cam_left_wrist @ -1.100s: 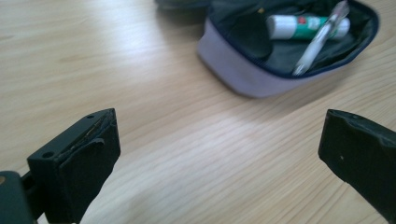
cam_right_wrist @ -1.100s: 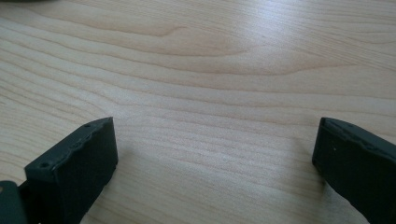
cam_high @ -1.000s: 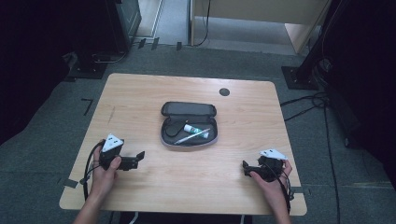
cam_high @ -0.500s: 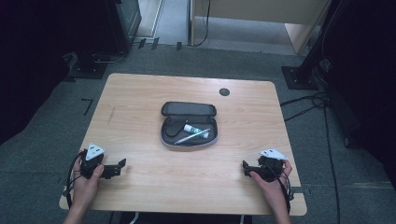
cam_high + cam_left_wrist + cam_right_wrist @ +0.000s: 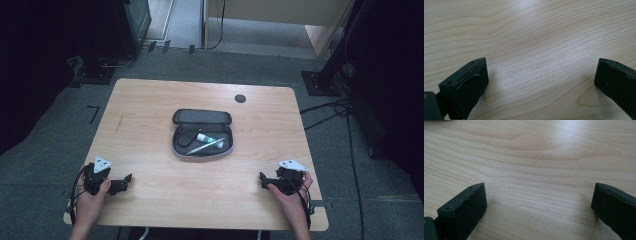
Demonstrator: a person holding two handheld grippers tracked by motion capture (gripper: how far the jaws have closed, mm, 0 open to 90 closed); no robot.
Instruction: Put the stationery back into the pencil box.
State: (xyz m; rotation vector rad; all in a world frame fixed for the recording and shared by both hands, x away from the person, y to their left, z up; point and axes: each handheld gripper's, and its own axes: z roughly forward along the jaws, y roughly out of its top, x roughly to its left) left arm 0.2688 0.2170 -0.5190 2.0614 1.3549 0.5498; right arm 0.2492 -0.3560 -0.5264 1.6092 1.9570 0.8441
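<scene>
At the lower left of the high view I have my left tool (image 5: pixel 125 182) resting low on the desk (image 5: pixel 150 105), gripped in my left hand (image 5: pixel 90 197), with its grey three-cornered plate up and its black jaws pointing toward the middle of the frame. In the left gripper view the left tool (image 5: pixel 540 75) has its jaws spread wide, one at the lower left corner and one at the lower right, with bare pale wood grain between them and nothing pinched. Moving toward the centre of the high view, the open pencil case (image 5: pixel 202 132) lies flat on the desk, lid folded back toward the top of the frame, well apart from both tools. Inside its tray I can see a small white tube (image 5: pixel 209 137) with a green band and, just below it, a slim white pen (image 5: pixel 205 146) lying at a slant; a dark cord-like shape sits at the tray's left end, too small for me to name. Above and right of the case is a round dark grommet hole (image 5: pixel 240 98). At the lower right, my right hand (image 5: pixel 290 192) holds the right tool (image 5: pixel 262 178) low on the desk, jaws pointing left. In the right gripper view the right tool (image 5: pixel 539 195) is likewise spread wide over bare wood, holding nothing.
</scene>
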